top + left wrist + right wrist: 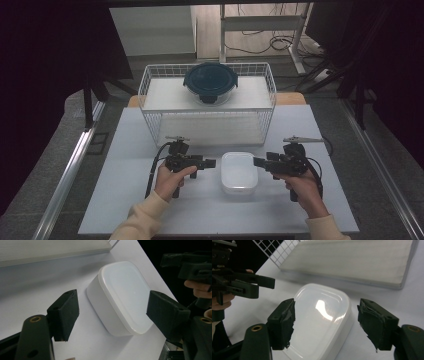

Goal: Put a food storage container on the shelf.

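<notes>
The white container (239,172) was a low plastic box with rounded corners and a smooth, shiny lid fitted on it. It stood on the grey table (125,200), just in front of the wire basket (150,95) and between the two grippers. The left gripper (211,163) was held level and pointed to the container from its left side, with the jaws spread and holding nothing. The right gripper (257,161) pointed to it from the other side, also level, its jaws apart and not touching the lid.

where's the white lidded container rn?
High view: white lidded container sits on the table between the left gripper and right gripper, just in front of the wire basket.
</notes>
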`<state>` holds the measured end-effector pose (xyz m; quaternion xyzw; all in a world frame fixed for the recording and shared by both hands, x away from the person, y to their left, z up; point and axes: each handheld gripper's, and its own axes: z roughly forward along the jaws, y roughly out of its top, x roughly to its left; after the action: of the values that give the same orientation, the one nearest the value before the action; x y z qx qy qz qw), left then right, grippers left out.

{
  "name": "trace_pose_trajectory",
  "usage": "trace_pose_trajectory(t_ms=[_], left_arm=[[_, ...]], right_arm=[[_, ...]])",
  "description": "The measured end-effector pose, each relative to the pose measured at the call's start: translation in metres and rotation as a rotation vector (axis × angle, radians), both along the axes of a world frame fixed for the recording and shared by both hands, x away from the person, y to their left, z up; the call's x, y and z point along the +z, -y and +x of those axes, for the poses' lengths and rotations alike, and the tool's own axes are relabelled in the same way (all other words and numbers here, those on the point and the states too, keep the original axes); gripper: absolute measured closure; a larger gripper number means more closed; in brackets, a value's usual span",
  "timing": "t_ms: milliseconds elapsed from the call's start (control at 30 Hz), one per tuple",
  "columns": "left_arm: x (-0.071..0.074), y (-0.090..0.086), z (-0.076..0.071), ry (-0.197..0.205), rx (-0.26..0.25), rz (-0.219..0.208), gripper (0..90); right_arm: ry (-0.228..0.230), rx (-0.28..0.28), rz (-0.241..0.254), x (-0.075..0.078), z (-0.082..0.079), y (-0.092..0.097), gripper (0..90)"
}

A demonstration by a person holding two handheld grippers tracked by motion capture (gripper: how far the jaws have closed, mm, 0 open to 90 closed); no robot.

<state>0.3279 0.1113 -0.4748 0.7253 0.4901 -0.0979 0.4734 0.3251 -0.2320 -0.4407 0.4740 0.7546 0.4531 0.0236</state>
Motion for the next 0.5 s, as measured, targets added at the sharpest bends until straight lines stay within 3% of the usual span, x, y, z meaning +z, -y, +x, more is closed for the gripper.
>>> trace_pose_trajectory(t_ms=[167,267,500], left_arm=[[-0.006,0.003,0.004,-0.018,-0.002,-0.011,27.4],[-0.012,0.007,0.008,-0.042,-0.006,-0.038,29.0],[-0.019,0.012,0.011,-0.063,-0.021,-0.046,31.7]], right_arm=[[-0.027,-0.008,0.012,-0.006,0.002,0.003,34.9],[-0.050,-0.017,0.020,-0.012,0.004,0.005,37.7],[-0.093,-0.011,0.012,-0.023,0.006,0.003,40.6]])
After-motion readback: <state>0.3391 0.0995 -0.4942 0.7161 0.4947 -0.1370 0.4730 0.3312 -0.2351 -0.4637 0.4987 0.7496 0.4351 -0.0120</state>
